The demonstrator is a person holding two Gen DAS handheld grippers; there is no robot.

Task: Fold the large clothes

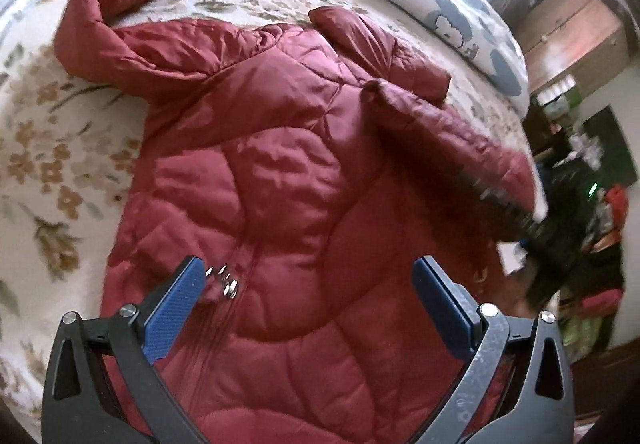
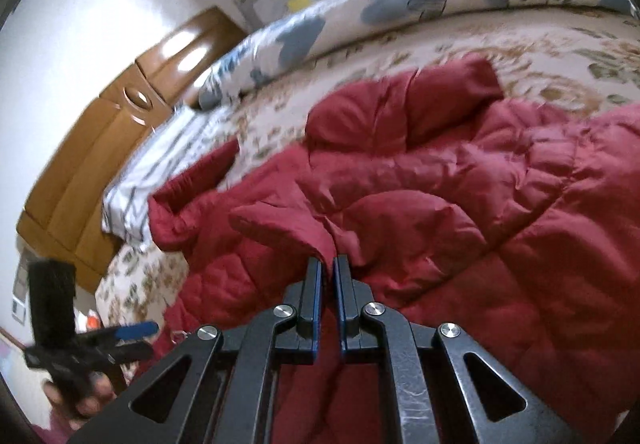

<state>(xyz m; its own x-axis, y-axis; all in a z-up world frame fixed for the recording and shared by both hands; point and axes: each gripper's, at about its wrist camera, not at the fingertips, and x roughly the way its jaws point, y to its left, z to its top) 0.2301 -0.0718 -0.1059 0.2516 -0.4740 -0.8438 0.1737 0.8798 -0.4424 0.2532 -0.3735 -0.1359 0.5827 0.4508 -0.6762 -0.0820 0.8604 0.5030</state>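
Jacket: a red quilted puffer jacket [image 1: 288,180] lies spread on the bed [image 1: 48,148], which has a floral cover; the hem is towards the left wrist camera.
Far sleeve: one sleeve [image 1: 116,24] is bent at the upper left, resting on the bed cover.
Near sleeve: the other sleeve [image 2: 288,228] is raised off the jacket body, its cuff end leading into the right tool.
Left tool: the left tool [image 1: 308,276] hovers over the lower jacket with its blue pads wide apart, grasping nothing.
Right tool: the right tool [image 2: 328,270] is clenched on the sleeve fabric, pads almost together.
Snaps: metal snaps [image 1: 224,280] show beside the left pad.
Bedding: a blue-patterned duvet [image 2: 400,0] lies along the bed's far edge.
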